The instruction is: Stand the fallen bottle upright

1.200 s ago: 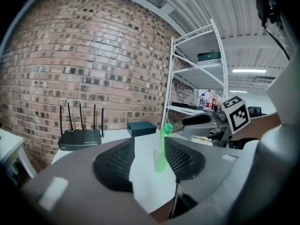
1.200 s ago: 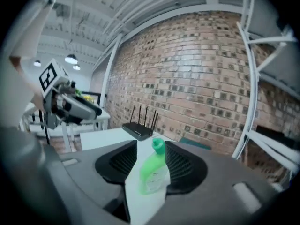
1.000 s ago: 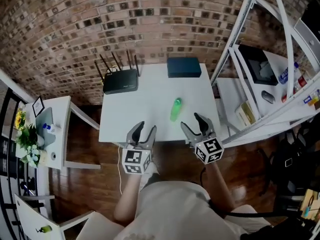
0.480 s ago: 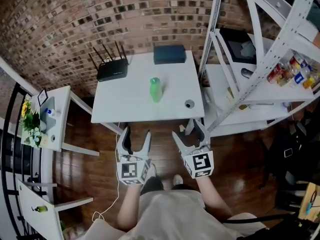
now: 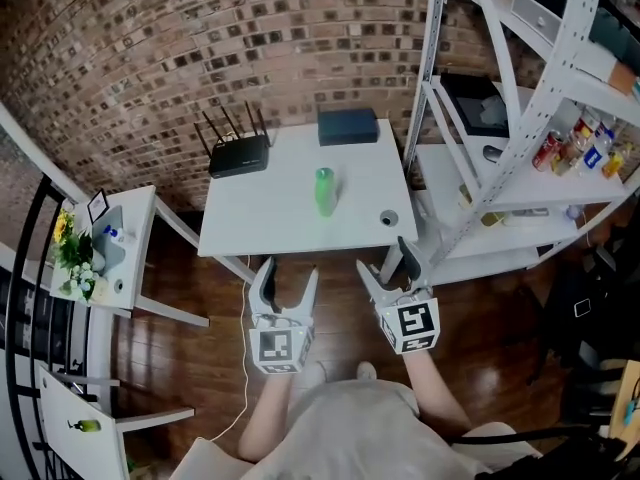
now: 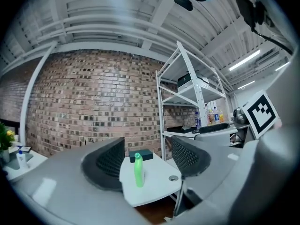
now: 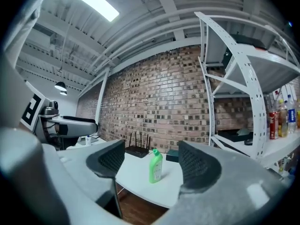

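Observation:
The green bottle [image 5: 324,190] stands upright near the middle of the white table [image 5: 262,226]. It also shows upright in the left gripper view [image 6: 138,170] and the right gripper view [image 7: 155,166]. Both grippers hang over the wooden floor, short of the table's front edge and well apart from the bottle. My left gripper [image 5: 287,273] has wide jaws that are closing slightly, with nothing between them [image 6: 149,159]. My right gripper [image 5: 385,258] is open and empty [image 7: 154,160]. Both point level toward the table.
A black router [image 5: 238,153] and a dark blue box [image 5: 348,126] sit at the table's back edge by the brick wall. A small round object [image 5: 388,218] lies near the front right corner. White shelving [image 5: 500,158] stands to the right, and a small side table [image 5: 105,258] to the left.
Both grippers have drawn back from the table's front edge toward the person. The left jaws went from nearly together to wide apart and the right jaws widened.

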`<state>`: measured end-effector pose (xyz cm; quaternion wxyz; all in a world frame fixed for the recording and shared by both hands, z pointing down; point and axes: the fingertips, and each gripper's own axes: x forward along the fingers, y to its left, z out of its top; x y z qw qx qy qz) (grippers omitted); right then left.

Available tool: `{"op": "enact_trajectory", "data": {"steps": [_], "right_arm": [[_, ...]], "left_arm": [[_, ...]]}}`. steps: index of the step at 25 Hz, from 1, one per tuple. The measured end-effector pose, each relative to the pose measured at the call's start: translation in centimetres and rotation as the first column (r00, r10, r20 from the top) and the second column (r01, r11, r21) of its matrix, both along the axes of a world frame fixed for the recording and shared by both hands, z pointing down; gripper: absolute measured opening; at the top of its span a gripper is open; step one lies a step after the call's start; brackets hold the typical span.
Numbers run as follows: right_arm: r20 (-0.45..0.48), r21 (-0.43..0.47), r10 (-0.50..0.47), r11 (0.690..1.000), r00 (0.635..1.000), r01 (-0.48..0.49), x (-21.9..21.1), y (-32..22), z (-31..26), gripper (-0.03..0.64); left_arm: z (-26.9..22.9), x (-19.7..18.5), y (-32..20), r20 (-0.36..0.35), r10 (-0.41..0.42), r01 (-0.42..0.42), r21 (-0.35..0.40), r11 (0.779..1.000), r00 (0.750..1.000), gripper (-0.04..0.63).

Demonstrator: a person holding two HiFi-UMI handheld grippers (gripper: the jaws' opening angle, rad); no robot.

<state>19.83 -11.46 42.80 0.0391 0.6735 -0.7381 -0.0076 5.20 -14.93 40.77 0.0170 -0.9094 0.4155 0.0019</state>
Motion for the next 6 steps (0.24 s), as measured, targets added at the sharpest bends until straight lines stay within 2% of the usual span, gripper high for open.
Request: {"op": "enact_trajectory", "data": {"steps": [6], "right_arm": [[-0.009,-0.038,-0.041,0.998,0.999,0.041,-4.4,-0.6,1.1,0.336]], "left_arm": [[1.8,-2.6,-0.2,-0.005,0.018,-0.018,-0.043,0.999,1.0,0.322]]}}
